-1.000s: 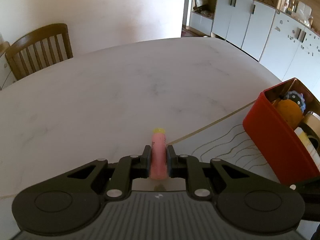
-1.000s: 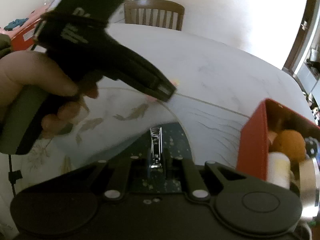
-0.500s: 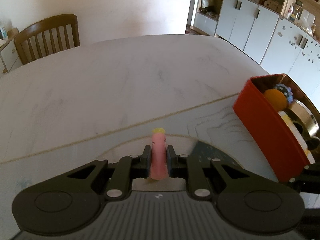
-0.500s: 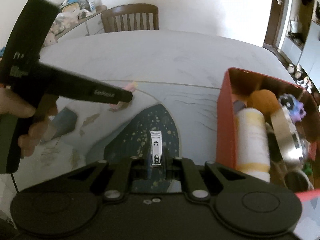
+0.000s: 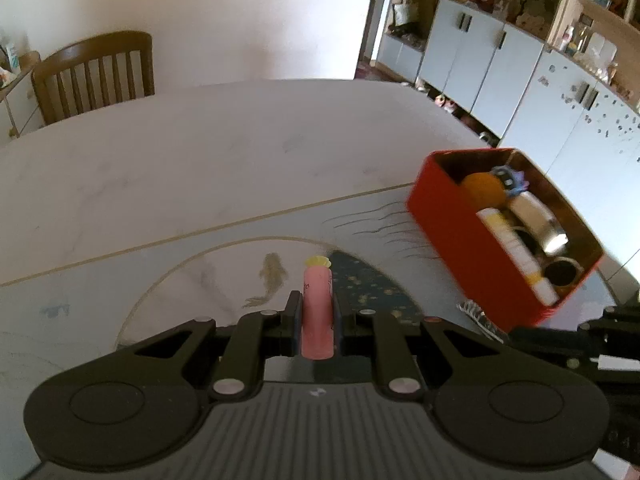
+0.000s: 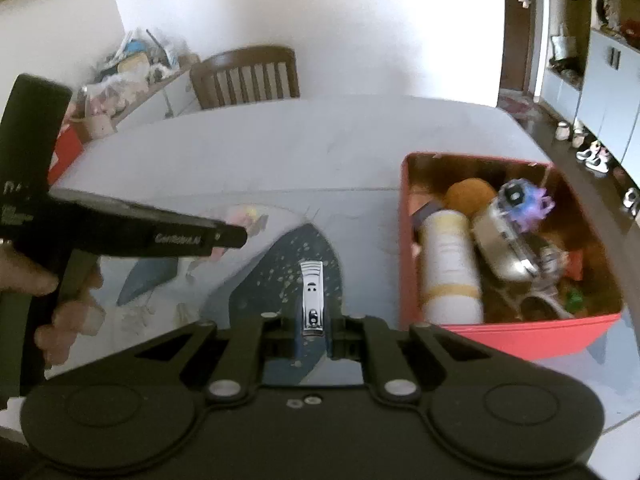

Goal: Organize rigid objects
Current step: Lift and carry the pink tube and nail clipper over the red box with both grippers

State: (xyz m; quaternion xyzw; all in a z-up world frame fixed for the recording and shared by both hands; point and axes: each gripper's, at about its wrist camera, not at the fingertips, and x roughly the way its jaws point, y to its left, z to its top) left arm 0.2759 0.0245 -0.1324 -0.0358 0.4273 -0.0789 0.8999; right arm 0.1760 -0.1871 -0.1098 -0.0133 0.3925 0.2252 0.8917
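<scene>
Plainly, the biggest task thing was the red rectangular open-topped box (image 6: 516, 330), which sat on the pale marble-patterned table (image 5: 200, 168) already crowded with an orange ball (image 6: 470, 196), a white-and-yellow cylindrical bottle (image 6: 450, 264) and a shiny metal tape roll (image 6: 508, 248). It looked stiff and was best left where it stood. The left gripper (image 5: 317, 316) was pinched on a small pink plastic tube with a yellow cap (image 5: 317, 312), held above the table's fish-patterned mat. That tube looked light, rigid and smooth, so a hold across its middle suited it. The right gripper (image 6: 314, 328) was clamped on a slim chrome nail clipper (image 6: 312, 300), hard and slippery, gripped by its flat sides near the box. Lettering on the left gripper's side (image 6: 176, 239) was too blurred to read with confidence.
</scene>
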